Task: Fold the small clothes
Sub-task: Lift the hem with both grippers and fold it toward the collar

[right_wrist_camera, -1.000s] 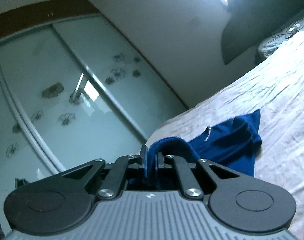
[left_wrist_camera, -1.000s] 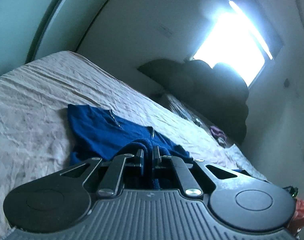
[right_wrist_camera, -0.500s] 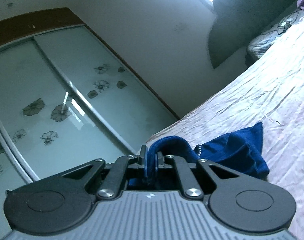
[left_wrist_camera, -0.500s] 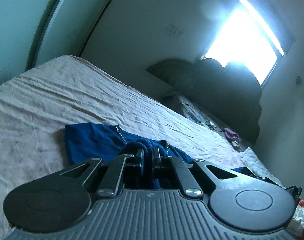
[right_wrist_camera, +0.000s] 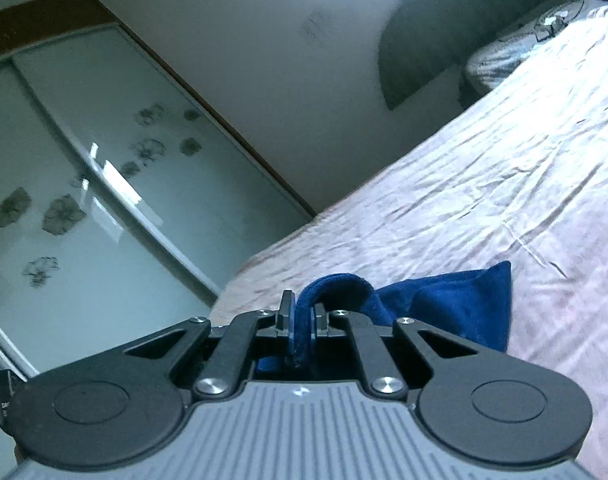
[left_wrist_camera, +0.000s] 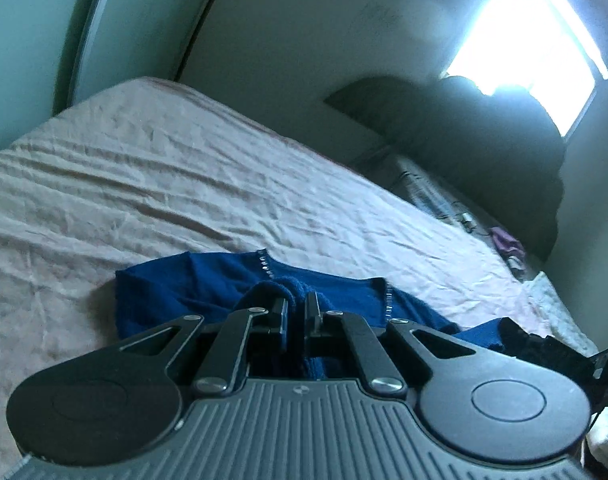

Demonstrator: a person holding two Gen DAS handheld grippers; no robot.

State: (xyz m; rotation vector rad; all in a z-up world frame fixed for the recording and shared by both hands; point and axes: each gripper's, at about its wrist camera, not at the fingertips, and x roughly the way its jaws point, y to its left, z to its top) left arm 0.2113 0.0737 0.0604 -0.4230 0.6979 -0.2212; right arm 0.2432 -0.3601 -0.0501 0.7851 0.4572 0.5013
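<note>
A dark blue garment (left_wrist_camera: 208, 280) lies on the pale pink bedsheet (left_wrist_camera: 144, 184), its far part spread flat with a line of small pale studs. My left gripper (left_wrist_camera: 296, 308) is shut on a bunched edge of it. In the right wrist view the same blue garment (right_wrist_camera: 455, 300) trails to the right across the sheet (right_wrist_camera: 503, 184). My right gripper (right_wrist_camera: 302, 312) is shut on another edge, a fold rising between its jaws. The part of the garment under both grippers is hidden.
A dark headboard (left_wrist_camera: 483, 132) and patterned pillow (left_wrist_camera: 427, 192) sit at the bed's far end under a bright window (left_wrist_camera: 523, 32). A purple item (left_wrist_camera: 505, 240) lies near the pillow. Glass wardrobe doors with flower prints (right_wrist_camera: 104, 184) stand beside the bed. A black object (left_wrist_camera: 543, 348) is at the right.
Both grippers have drawn the garment toward me across the bed and tilted, so less cloth shows ahead and more bare sheet beyond. Both stay shut on it.
</note>
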